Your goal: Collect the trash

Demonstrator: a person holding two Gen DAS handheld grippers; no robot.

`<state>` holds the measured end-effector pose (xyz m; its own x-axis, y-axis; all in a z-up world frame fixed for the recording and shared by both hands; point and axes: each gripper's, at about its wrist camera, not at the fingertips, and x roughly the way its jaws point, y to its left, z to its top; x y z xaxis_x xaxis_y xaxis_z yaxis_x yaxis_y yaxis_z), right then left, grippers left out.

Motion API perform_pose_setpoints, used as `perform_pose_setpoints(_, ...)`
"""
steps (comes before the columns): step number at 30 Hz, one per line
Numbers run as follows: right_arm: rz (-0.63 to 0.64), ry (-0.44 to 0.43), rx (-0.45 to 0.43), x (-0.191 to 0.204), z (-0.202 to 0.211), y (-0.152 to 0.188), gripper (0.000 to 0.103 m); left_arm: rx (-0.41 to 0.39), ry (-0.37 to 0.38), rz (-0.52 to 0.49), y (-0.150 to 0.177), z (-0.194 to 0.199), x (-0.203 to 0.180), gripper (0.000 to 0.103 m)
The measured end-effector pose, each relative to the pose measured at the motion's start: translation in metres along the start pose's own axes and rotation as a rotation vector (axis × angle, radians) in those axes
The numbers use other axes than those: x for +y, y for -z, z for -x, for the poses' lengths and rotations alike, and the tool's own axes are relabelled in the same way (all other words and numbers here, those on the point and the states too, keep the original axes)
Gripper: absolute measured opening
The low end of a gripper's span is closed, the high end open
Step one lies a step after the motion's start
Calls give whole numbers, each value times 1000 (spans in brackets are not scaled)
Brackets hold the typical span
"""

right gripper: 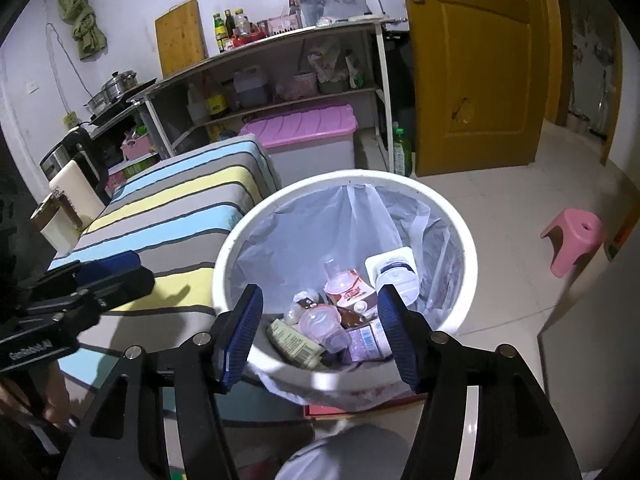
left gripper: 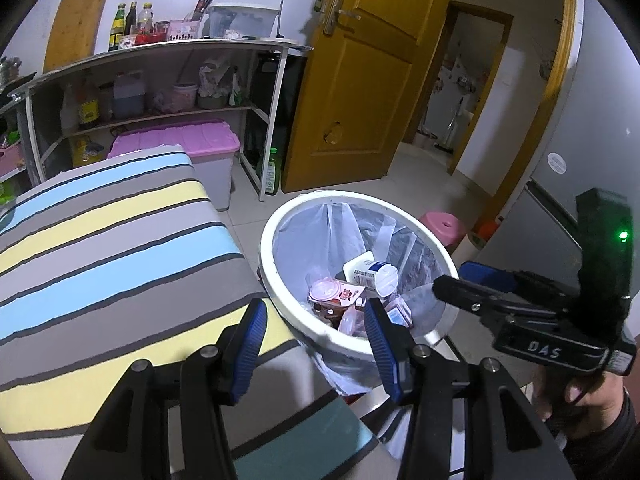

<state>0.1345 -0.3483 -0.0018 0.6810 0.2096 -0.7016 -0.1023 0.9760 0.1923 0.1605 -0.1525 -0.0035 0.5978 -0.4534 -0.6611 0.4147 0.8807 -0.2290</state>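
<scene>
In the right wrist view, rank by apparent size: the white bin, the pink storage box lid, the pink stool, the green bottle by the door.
1. white bin
2. pink storage box lid
3. pink stool
4. green bottle

The bin's nearness exaggerates its lead.

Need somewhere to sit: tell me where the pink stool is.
The pink stool stands on the tiled floor at the right of the right wrist view, right of the white trash bin, below the yellow door.
</scene>
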Motion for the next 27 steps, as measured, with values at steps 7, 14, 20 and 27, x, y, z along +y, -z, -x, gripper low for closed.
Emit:
perform_pose_setpoints(7, 11, -12, -35, 18, 27, 9, 60, -20, -35, 12, 15, 23, 0, 50)
perform_pose_setpoints(14, 37, -31, -40, 39, 42, 24, 60, -47, -71, 1, 33, 51, -2, 50)
perform_pose_setpoints(20, 54, -45, -37, 50, 51, 36, 60, -62, -72, 12, 43, 67, -1, 50)
perform_pose_setpoints(27, 65, -51, -39, 58, 59, 44, 60, -73, -73, 15, 49, 77, -2, 50)
